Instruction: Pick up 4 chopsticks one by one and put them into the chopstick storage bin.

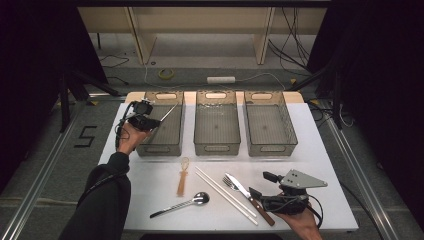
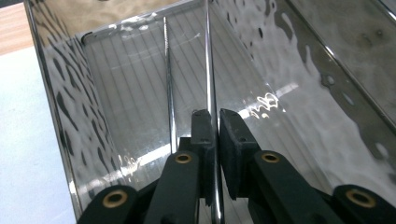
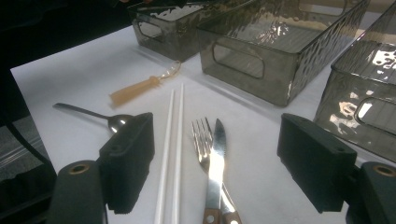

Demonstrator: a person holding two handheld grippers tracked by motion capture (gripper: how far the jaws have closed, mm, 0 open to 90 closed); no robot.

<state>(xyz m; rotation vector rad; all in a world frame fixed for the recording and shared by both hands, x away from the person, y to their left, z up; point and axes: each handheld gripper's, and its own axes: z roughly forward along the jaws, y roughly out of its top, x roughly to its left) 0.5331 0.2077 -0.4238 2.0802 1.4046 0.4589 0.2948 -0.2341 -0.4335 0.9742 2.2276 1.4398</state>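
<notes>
My left gripper (image 1: 156,120) (image 2: 215,116) is over the left bin (image 1: 160,149), shut on a thin metal chopstick (image 2: 208,56) (image 1: 168,112) that points into the bin. A second thin metal stick (image 2: 168,84) runs beside it; I cannot tell whether it lies in the bin or is a reflection. My right gripper (image 1: 261,185) (image 3: 215,122) stands open near the table's front right. A fork (image 1: 231,184) (image 3: 201,140) and a wood-handled knife (image 1: 247,192) (image 3: 217,154) lie on the table between its jaws, untouched.
Three smoky clear bins stand in a row: left, middle (image 1: 216,148) and right (image 1: 272,148). On the white table lie two white chopsticks (image 1: 225,195) (image 3: 170,140), a metal spoon (image 1: 185,204) (image 3: 88,112) and a small amber-handled spoon (image 1: 182,177) (image 3: 140,86).
</notes>
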